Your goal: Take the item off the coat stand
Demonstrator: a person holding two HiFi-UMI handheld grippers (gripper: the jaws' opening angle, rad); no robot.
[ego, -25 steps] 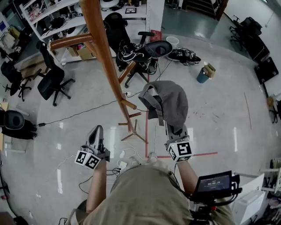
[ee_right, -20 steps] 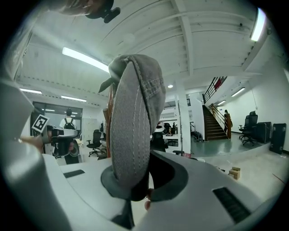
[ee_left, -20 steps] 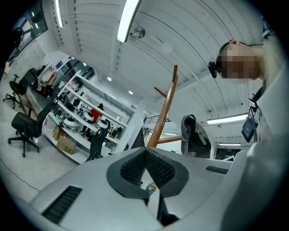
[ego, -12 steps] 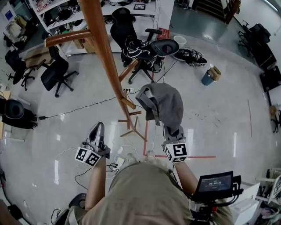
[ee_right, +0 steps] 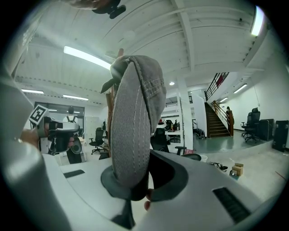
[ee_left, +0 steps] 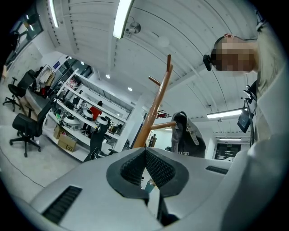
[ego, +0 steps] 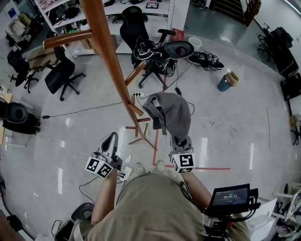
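Observation:
The wooden coat stand (ego: 111,56) rises at the left of the head view, with short pegs (ego: 136,111) low on its pole. A grey fabric item (ego: 168,114) with straps hangs just right of that peg, and my right gripper (ego: 181,140) is shut on its lower edge. In the right gripper view the grey fabric (ee_right: 135,126) stands pinched upright between the jaws of the right gripper (ee_right: 135,178). My left gripper (ego: 111,138) is shut and empty, left of the stand's base. From the left gripper (ee_left: 145,152) I see the stand (ee_left: 156,113) and the item (ee_left: 185,135) beside a peg.
Black office chairs (ego: 63,75) and shelving (ego: 70,14) stand behind the stand. Cables and a power strip (ego: 136,95) lie on the floor. A blue bin (ego: 224,82) is at the right, red tape (ego: 207,168) marks the floor, and a small screen (ego: 230,195) sits by the person's hip.
The right gripper has sunk a little with the grey item, which now hangs lower beside the peg. The left gripper has slid slightly sideways. Both stay shut.

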